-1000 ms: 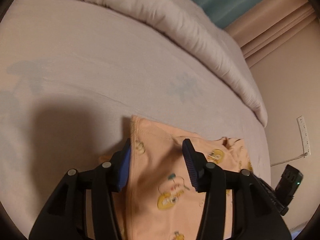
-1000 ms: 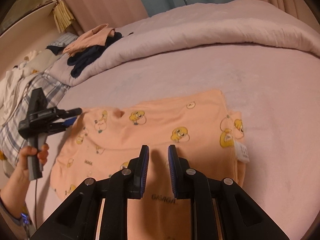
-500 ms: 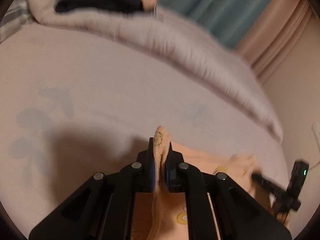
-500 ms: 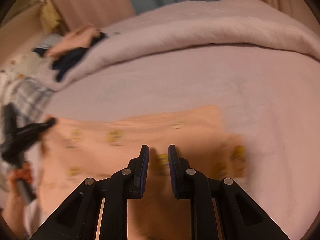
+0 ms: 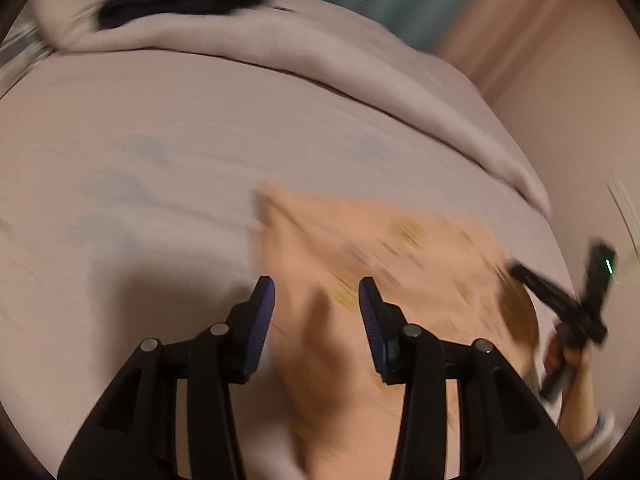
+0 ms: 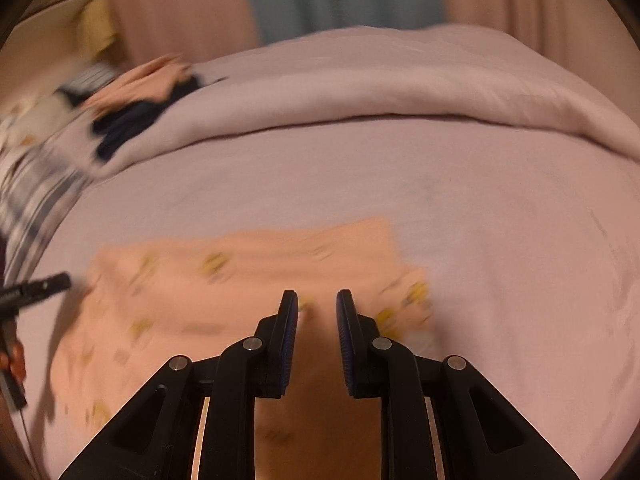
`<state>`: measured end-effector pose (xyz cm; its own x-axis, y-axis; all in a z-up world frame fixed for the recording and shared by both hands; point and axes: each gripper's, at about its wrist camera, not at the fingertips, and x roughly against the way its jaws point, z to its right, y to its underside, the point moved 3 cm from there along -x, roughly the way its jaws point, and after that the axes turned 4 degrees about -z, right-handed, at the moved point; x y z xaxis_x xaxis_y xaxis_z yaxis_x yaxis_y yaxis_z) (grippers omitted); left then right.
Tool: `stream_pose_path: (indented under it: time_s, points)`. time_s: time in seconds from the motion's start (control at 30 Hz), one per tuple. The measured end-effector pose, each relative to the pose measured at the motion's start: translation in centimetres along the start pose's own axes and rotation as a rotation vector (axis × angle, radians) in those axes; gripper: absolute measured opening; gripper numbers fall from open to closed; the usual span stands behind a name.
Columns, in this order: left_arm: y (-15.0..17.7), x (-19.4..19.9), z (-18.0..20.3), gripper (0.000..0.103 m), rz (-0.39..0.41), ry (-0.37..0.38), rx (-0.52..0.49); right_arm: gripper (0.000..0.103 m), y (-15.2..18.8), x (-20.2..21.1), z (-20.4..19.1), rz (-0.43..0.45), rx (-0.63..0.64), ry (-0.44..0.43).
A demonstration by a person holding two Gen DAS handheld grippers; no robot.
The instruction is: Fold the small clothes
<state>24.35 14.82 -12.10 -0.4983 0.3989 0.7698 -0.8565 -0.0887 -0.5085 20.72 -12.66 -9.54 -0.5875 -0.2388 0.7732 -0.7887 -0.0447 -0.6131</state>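
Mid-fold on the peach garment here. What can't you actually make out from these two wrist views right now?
- Print on the peach garment: motion blur in both views.
- Garment's near edge: hidden behind the right gripper and the left gripper, and cut off by the frame bottom.
- Clothes pile on the duvet: smeared, items indistinct.
- Whether either gripper touches the cloth: blur; both jaws open.

Both tools gaping
Left tool (image 5: 316,300) has fingers spread wide; right tool (image 6: 317,312) is parted narrowly, nothing gripped by either.
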Motion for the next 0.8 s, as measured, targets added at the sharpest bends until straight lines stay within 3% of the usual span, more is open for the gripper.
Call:
stream_pose_path:
  time_s: [0.07,0.17,0.23,0.33,0.6,0.67,0.7,0.73,0.8]
  points:
    - [1.7,-0.4,2.6,0.042,-0.03,0.036,-0.085,0.019,1.2,-0.1,-0.7,-0.032,0.038,0.011]
    - [4.4,-1.8,4.9,0.042,-0.083,-0.017,-0.159,0.019,2.6,-0.3,-0.7,-0.066,0.084,0.069]
    - [6.1,-2.5,4.9,0.042,-0.122,-0.018,-0.137,0.019,3.5,0.0,-0.5,-0.074,0.102,0.089]
    - [8.2,-1.3,4.9,0.043,-0.101,-0.036,-0.136,0.019,4.8,1.5,0.1,-0.076,0.102,0.106]
    - [10.9,0.9,2.8,0.043,-0.11,0.016,-0.027,0.02,8.5,4.2,4.1,-0.09,-0.097,0.014]
    - [11.3,1.5,2.8,0.043,-0.11,0.008,-0.017,0.021,9.1,5.1,4.5,-0.091,-0.108,0.034]
    - [11.6,1.8,2.6,0.043,-0.114,0.003,-0.012,0.034,9.5,5.4,4.6,-0.113,-0.098,0.097]
    - [12.1,2.2,2.6,0.043,-0.119,-0.001,-0.003,0.039,9.9,5.8,4.8,-0.116,-0.097,0.122]
    - [12.9,3.0,2.7,0.046,-0.115,-0.012,0.009,0.04,10.4,7.2,5.0,-0.11,-0.121,0.103]
